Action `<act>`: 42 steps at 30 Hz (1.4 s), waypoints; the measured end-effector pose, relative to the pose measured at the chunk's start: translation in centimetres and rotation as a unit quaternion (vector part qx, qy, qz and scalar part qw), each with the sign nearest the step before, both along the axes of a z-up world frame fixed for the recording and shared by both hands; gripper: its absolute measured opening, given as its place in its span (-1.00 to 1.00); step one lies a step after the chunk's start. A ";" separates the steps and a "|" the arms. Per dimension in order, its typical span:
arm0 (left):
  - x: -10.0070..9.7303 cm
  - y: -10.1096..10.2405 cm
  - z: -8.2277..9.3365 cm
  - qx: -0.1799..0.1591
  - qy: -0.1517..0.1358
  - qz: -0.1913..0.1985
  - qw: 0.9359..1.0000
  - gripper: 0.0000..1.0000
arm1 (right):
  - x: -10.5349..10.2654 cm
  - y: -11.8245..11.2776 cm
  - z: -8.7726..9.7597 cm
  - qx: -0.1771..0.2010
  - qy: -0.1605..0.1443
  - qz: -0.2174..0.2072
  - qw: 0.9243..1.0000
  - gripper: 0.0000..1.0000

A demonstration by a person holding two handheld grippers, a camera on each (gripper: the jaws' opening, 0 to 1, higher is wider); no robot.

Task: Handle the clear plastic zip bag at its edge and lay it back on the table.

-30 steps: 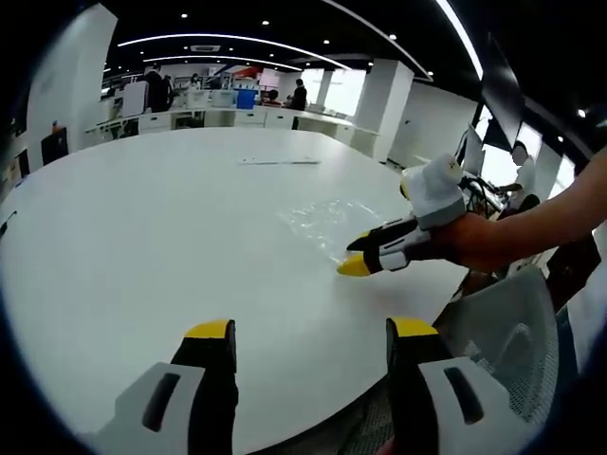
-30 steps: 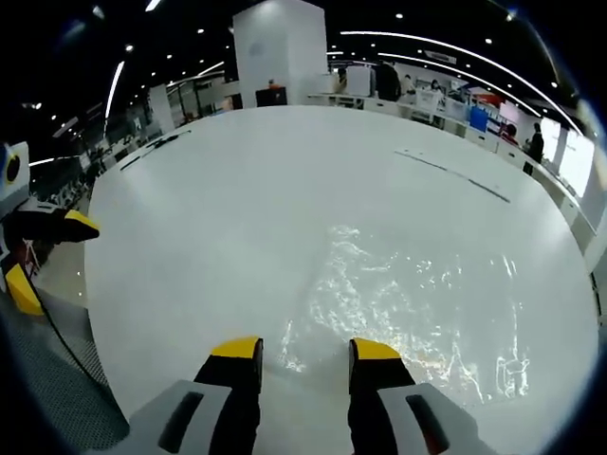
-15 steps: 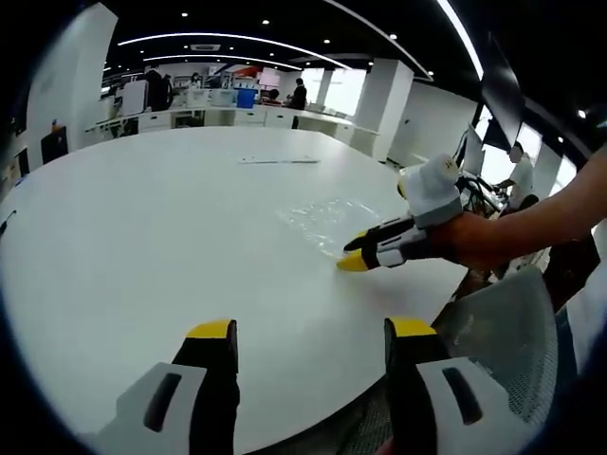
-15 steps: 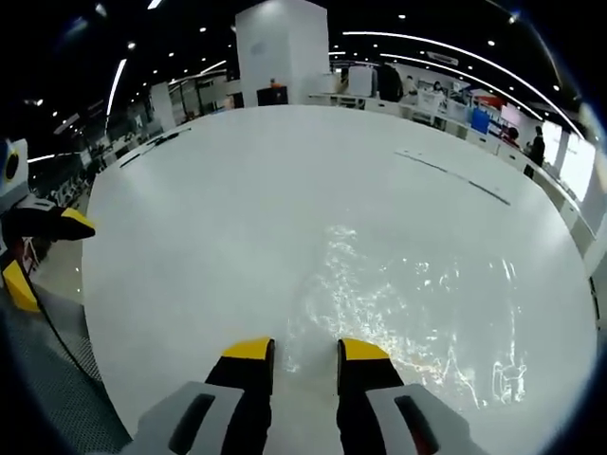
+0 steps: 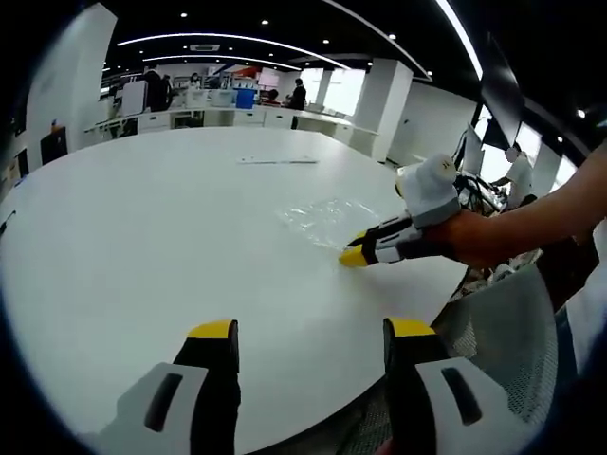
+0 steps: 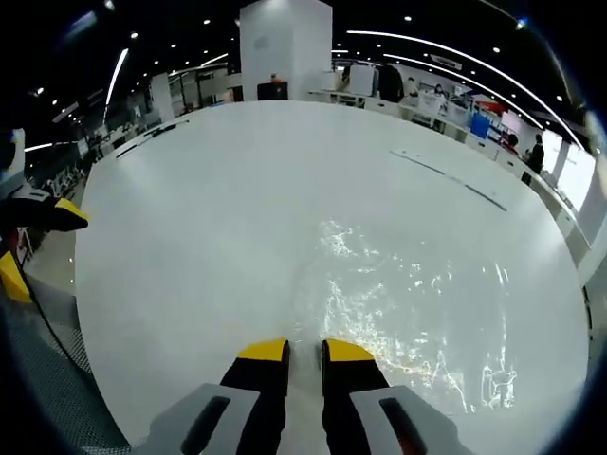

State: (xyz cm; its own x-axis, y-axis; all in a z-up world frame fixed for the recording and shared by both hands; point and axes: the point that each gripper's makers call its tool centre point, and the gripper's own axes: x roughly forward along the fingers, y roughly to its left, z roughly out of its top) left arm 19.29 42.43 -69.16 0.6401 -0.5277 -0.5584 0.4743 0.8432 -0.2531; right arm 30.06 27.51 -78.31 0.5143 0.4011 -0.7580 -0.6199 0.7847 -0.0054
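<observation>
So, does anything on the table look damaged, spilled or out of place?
Nothing stands out. The clear plastic zip bag lies crinkled but flat on the white round table. The right gripper is nearly closed at its near edge; the left gripper is open, apart.

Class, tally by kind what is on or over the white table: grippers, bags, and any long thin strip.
Grippers: 2, left gripper and right gripper
Clear zip bags: 1, zip bag
Thin strips: 1, strip
Total: 4, on the table
</observation>
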 end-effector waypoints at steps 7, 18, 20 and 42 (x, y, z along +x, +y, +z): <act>0.0 -0.1 0.2 -0.003 -0.001 0.000 1.000 0.21 | 0.0 -0.4 0.1 -0.019 -0.001 0.013 1.000 -0.97; 0.0 0.0 -0.2 -0.003 -0.002 -0.004 1.000 0.17 | -1.3 -0.4 0.8 -0.041 -0.006 0.047 0.998 -1.00; 0.0 -0.1 -0.3 0.001 -0.002 -0.007 1.000 0.17 | -1.3 -0.5 1.2 -0.040 -0.012 0.048 0.998 -1.00; -0.6 -0.9 0.2 0.008 -0.007 -0.022 1.000 0.13 | -2.6 1.5 3.5 -0.058 -0.062 0.141 0.986 -1.00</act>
